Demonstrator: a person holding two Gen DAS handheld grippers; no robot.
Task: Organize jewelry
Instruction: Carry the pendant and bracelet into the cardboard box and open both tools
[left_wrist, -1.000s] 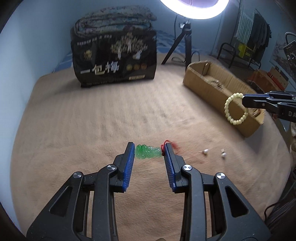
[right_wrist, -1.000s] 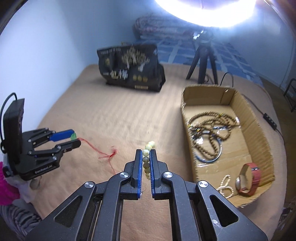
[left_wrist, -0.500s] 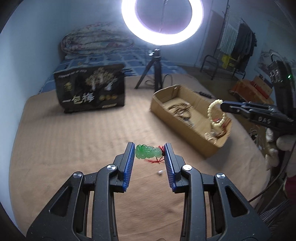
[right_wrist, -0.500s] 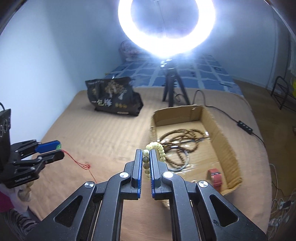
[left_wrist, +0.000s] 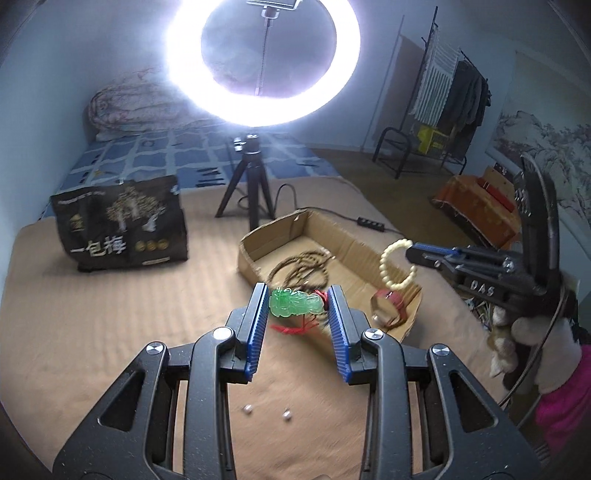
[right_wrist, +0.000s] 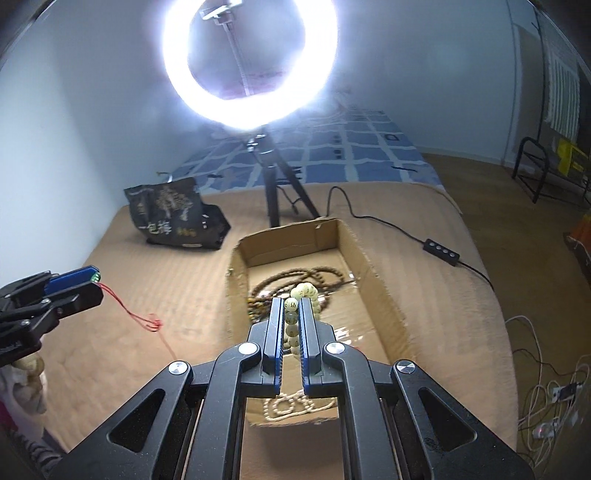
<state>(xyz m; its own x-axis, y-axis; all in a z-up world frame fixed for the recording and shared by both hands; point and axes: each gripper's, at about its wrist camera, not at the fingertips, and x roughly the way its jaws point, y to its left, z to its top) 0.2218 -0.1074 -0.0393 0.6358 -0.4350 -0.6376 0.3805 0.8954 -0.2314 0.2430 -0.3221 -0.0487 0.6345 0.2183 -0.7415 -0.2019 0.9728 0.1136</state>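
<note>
Left wrist view: left gripper (left_wrist: 297, 308) fingers pinch the green jade pendant (left_wrist: 293, 302) beside the cardboard box (left_wrist: 258, 249); right gripper (right_wrist: 291, 317) fingers clamp the cream bead bracelet (right_wrist: 304, 295) above that box.

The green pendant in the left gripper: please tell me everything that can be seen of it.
The green pendant is a small carved piece, translucent bright green like jade or glass, with a bumpy, figure-like surface. It lies crosswise between the blue ribbed pads of the left gripper, which is shut on its two ends and holds it in the air above the tan blanket, near the cardboard box. A thin red cord is fixed at its right end and hangs loose below it. Nothing else touches it.
</note>
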